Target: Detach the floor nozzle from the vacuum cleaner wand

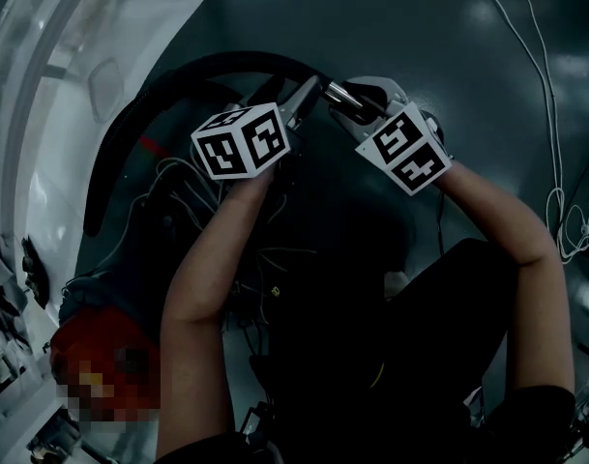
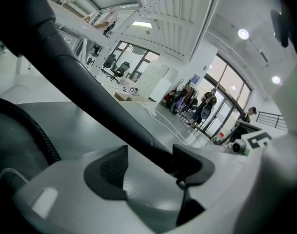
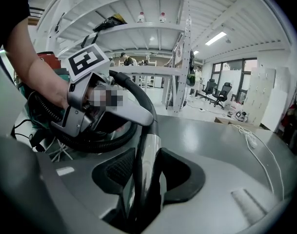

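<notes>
The left hand-held gripper [image 2: 148, 167] gapes open; only the right hand-held gripper [image 3: 147, 179] clamps the wand [image 3: 147, 145], which may slip.

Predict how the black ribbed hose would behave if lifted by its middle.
The black ribbed hose would probably sag either side of the grip, since it already bends in a loose loop. Its ridges should give purchase, so slipping seems unlikely. As a hollow tube, it is likely light for its size.

wand [image 1: 338, 93]: mostly hidden | hose [image 2: 48, 143]: cut off at left edge
</notes>
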Tool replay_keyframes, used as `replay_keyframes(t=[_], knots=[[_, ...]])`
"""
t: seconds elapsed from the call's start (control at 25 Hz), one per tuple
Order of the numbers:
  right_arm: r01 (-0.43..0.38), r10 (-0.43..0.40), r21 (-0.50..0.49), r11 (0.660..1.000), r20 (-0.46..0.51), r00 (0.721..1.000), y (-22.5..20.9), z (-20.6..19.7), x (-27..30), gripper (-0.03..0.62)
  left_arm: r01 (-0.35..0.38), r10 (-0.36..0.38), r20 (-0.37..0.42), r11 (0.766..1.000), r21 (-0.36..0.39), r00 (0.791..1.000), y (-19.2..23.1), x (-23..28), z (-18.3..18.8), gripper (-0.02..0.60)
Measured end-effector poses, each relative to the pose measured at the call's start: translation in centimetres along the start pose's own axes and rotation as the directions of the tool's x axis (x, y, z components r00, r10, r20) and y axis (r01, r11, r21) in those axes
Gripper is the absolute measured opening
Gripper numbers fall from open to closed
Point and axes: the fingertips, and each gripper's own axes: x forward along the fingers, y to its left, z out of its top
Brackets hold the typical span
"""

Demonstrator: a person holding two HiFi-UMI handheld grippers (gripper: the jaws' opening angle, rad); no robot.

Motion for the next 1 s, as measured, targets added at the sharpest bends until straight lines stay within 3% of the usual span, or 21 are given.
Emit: replay_keyframes(t=[0.36, 0.56, 0.68, 1.0], knots=[[0.009, -0.009, -0.01, 1.0, 0.005, 1.0, 0.6, -0.1, -0.2, 0.169, -0.146, 0.164, 0.117, 0.978, -0.152, 0.979, 0.7, 0.3, 0.5, 0.276], [0.002, -0.002, -0.007, 1.0, 0.005, 1.0, 1.2, -0.1, 0.0, 0.167, -0.141, 0.183, 0.142, 0.954, -0.263, 0.973, 1.8, 0.6, 0.2, 0.276], [-0.022, 0.022, -0.013, 1.0, 0.007, 1.0, 2.1, -0.1, 0.1, 0.167, -0.157, 0.231, 0.181, 0.924, -0.348, 0.956, 3.2, -0.1, 0.5, 0.254], [-0.073, 0.073, 0.012, 0.997, -0.04, 0.996, 3.0, -0.7, 1.1, 0.176, -0.193, 0.275, 0.137, 0.882, -0.429, 0.952, 4.4, -0.4, -0.5, 0.222]])
